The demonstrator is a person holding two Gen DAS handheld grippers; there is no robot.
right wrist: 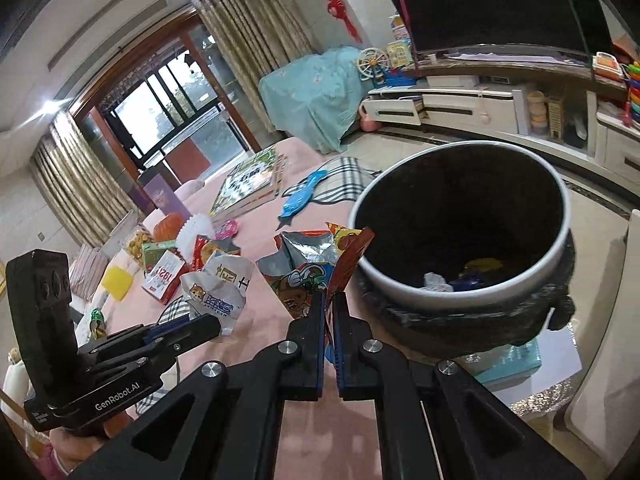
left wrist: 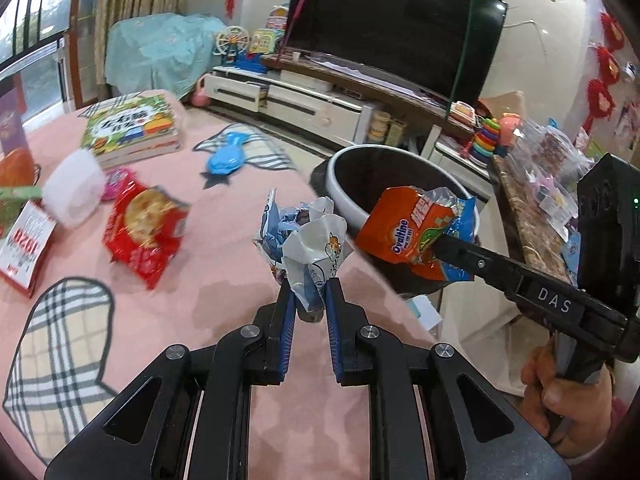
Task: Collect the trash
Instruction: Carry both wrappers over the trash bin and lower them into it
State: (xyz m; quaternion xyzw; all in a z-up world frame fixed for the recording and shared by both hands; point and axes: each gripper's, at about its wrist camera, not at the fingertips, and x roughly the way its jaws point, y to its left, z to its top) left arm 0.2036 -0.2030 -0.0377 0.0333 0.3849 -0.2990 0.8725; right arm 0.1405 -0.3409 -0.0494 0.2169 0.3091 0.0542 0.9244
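Inside the bin [right wrist: 564, 240] lie what seem crumpled wrappers [right wrist: 460, 280], both jaws clamped on wrappers

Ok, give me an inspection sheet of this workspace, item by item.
Surface: pink tablecloth, plaid patches.
Job's things: white-rimmed bin beside table, some trash inside; red snack packet lying on the table.
Clutter: book, blue toy, red box.
Grippers: left gripper shut on crumpled white wrapper; right gripper shut on orange Ovaltine packet.
Cables: nothing seen.
Surroundings: television, cabinet, toys, curtains.
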